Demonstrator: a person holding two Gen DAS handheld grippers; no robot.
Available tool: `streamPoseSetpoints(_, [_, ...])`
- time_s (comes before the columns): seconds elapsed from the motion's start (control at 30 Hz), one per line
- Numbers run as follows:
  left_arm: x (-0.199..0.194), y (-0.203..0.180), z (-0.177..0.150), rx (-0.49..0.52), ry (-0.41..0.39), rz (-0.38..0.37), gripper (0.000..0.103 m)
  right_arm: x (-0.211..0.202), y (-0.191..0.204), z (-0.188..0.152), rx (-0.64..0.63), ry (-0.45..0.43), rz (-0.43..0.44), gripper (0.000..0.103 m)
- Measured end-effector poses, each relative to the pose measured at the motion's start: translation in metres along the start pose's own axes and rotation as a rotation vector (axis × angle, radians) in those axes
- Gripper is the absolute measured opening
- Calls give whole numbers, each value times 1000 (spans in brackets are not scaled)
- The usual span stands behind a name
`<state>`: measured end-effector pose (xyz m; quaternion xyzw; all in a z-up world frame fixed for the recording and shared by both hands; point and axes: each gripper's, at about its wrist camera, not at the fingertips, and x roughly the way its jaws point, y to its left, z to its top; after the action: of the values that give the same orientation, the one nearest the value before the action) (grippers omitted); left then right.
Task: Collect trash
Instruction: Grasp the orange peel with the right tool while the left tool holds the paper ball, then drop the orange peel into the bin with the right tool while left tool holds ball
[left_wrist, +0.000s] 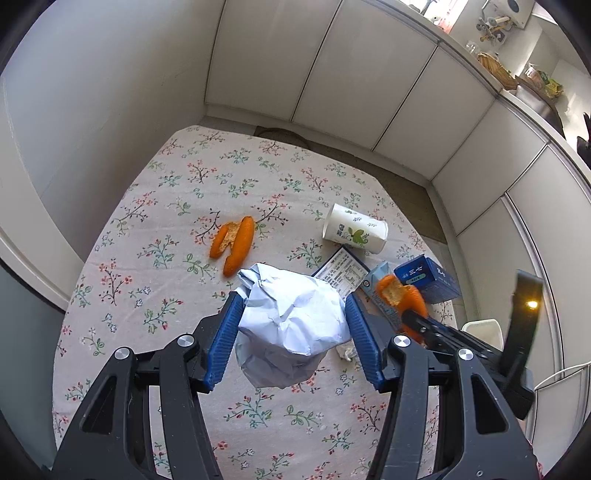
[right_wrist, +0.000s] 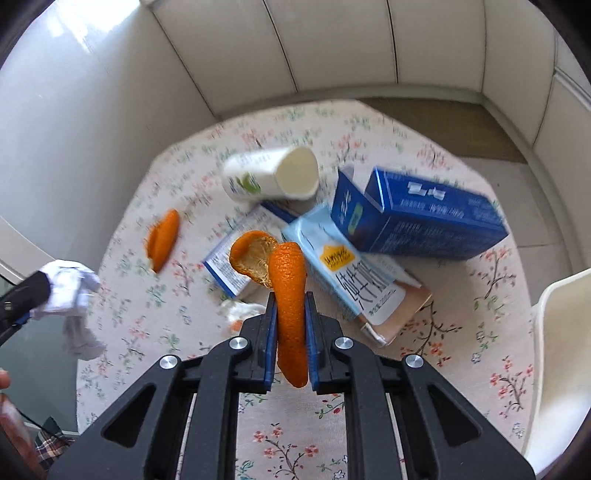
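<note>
My left gripper (left_wrist: 293, 302) is shut on a crumpled white paper ball (left_wrist: 291, 317) and holds it above the flowered tablecloth (left_wrist: 147, 295). My right gripper (right_wrist: 291, 299) is shut on a long orange peel (right_wrist: 290, 295) and holds it above the table. The peel and right gripper also show in the left wrist view (left_wrist: 402, 295). The paper ball also shows at the left of the right wrist view (right_wrist: 70, 291). Another orange peel (left_wrist: 234, 242) lies on the cloth; it also shows in the right wrist view (right_wrist: 162, 238).
A white paper cup (left_wrist: 354, 229) lies on its side. A dark blue carton (right_wrist: 424, 218), a light blue carton (right_wrist: 343, 266) and a flat printed box (right_wrist: 236, 258) lie together. A small tissue scrap (right_wrist: 240, 310) lies nearby. A white bin rim (right_wrist: 561, 362) stands at right.
</note>
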<state>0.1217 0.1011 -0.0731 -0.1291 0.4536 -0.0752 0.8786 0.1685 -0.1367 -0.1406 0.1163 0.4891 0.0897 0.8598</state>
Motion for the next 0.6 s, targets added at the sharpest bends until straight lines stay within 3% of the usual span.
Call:
streamPoseSetpoints(0.4, [-8, -30, 6, 31, -51, -28, 55, -51, -15, 3, 8, -132, -17, 13])
streamPoseSetpoints(0.6, [-15, -53, 9, 54, -85, -55, 55, -85, -27, 1, -4, -235, -81, 13])
